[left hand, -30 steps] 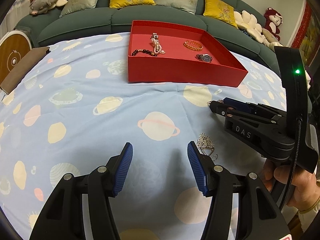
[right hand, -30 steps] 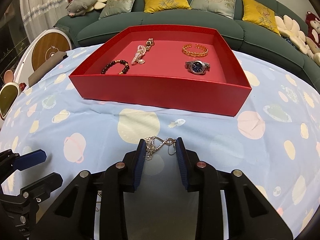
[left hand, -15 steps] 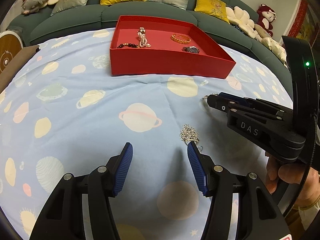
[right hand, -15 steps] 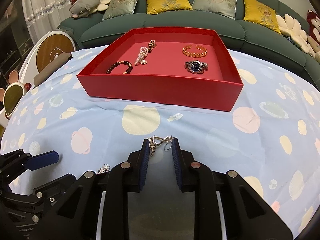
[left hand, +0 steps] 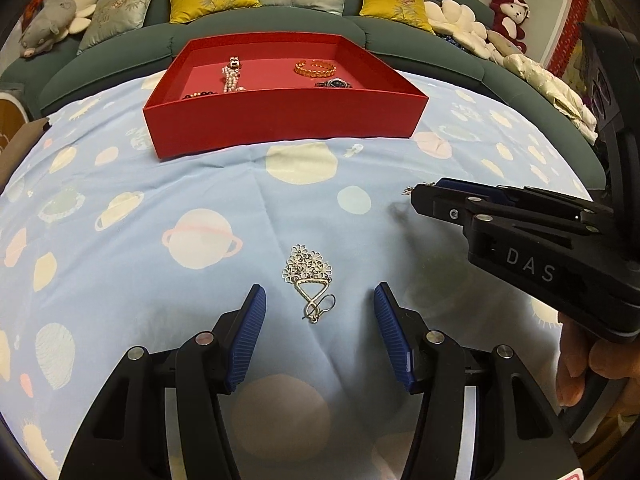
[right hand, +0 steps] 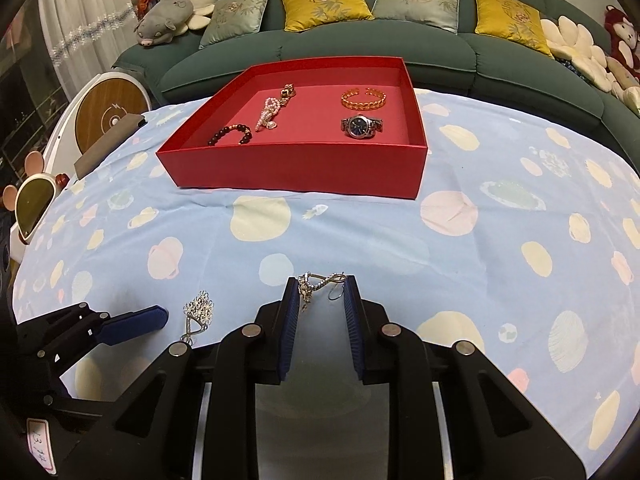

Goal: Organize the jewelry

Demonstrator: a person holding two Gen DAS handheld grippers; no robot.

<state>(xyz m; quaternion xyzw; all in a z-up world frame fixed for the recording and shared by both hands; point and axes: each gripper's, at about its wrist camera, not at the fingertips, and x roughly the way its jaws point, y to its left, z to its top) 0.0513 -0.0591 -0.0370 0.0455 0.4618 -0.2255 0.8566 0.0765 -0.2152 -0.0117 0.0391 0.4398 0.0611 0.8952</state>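
Earring (left hand: 307, 280) lies between wide-spread left gripper (left hand: 320, 312); right gripper (right hand: 322, 284) seemingly pinches second earring (right hand: 320, 280).

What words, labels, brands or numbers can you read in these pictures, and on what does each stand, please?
"DAS": pale letters on the black body of the right gripper, left wrist view.
Handwritten digits on a white sticker on the left gripper: too blurred to read with certainty.
Watch dial in the red tray: too small to read.
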